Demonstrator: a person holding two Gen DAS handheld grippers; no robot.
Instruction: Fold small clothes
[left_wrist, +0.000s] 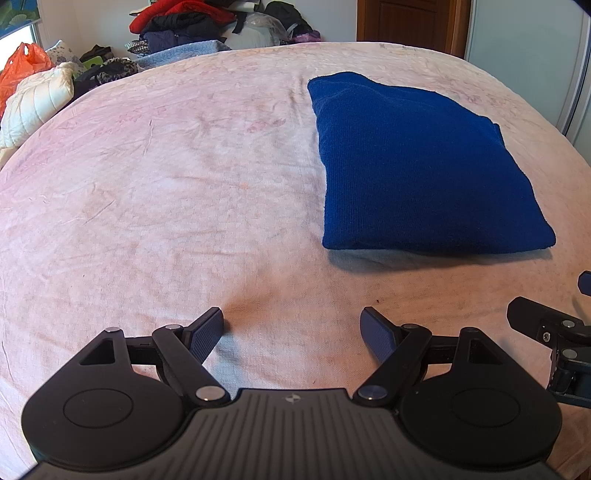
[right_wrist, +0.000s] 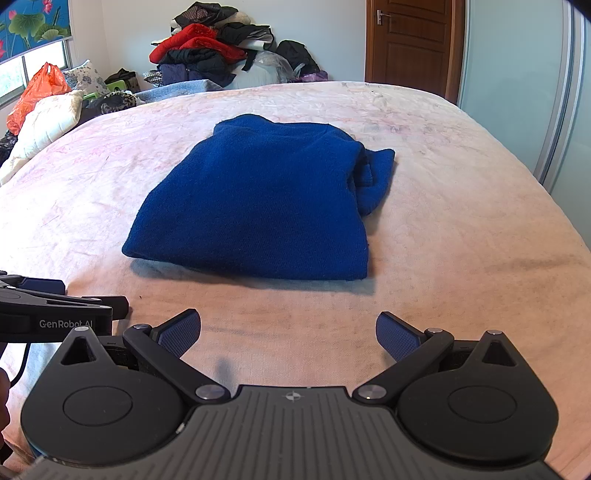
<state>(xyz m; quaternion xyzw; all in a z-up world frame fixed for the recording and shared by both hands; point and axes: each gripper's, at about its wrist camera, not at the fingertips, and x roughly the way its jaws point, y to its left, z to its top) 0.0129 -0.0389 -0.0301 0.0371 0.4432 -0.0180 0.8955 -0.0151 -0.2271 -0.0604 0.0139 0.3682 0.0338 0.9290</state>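
A blue knit sweater (right_wrist: 255, 206) lies folded into a thick rectangle on the pink bed (left_wrist: 147, 184), its long axis running away from the cameras toward the far clothes pile (right_wrist: 207, 48), with a sleeve edge bunched along its right side. The left gripper (left_wrist: 293, 328) and right gripper (right_wrist: 288, 332) hover over the sheet just short of the sweater's near edge, fingers spread wide and holding nothing.

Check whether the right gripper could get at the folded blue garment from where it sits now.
Probably yes. The right gripper is open and empty, and the blue garment lies straight ahead of it on the pink bedspread, with only bare cover between them. The left gripper sits off to the side.
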